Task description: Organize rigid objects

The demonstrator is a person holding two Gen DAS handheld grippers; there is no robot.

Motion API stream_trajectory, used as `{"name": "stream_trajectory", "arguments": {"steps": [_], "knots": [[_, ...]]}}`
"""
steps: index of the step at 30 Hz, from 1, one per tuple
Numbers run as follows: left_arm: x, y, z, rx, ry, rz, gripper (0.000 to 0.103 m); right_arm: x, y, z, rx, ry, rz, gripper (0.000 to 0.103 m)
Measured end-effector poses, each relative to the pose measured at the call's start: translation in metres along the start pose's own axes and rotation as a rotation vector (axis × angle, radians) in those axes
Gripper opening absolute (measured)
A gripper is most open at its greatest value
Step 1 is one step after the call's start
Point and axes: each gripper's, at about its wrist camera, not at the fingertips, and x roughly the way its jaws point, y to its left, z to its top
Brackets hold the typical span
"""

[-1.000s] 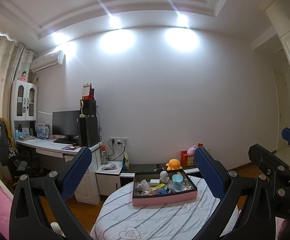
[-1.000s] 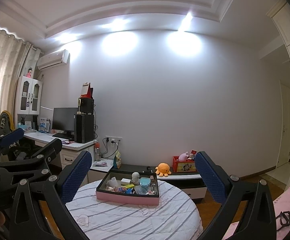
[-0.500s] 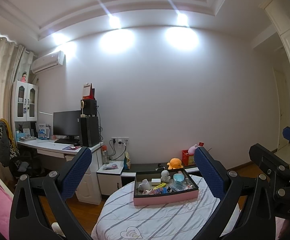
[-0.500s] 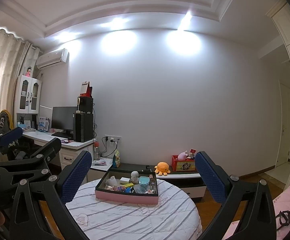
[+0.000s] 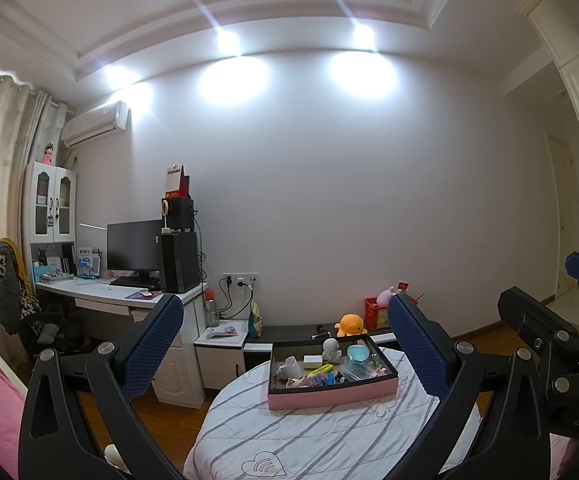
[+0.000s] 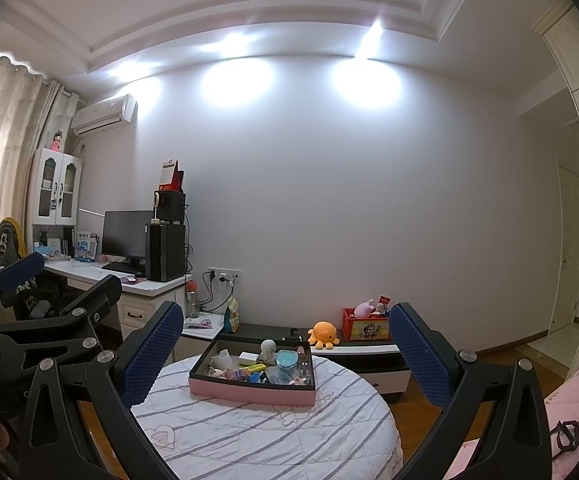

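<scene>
On the round table (image 5: 329,432) the pink box (image 5: 331,394) lies crosswise; both grippers (image 5: 285,344) (image 6: 285,344) spread, empty

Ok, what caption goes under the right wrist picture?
Open right gripper faces a pink tray of small toys on a striped round table.

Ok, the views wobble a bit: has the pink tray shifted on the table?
No. The tray keeps its place on the striped cloth, untouched.
</scene>
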Motion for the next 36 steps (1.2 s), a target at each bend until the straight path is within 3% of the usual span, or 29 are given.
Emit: {"name": "stream_trajectory", "arguments": {"steps": [36], "knots": [[-0.008,0.009,-0.003,0.015,0.005,0.011,0.103,0.000,0.002,0.002,-0.007,0.012,-0.008,0.103]]}}
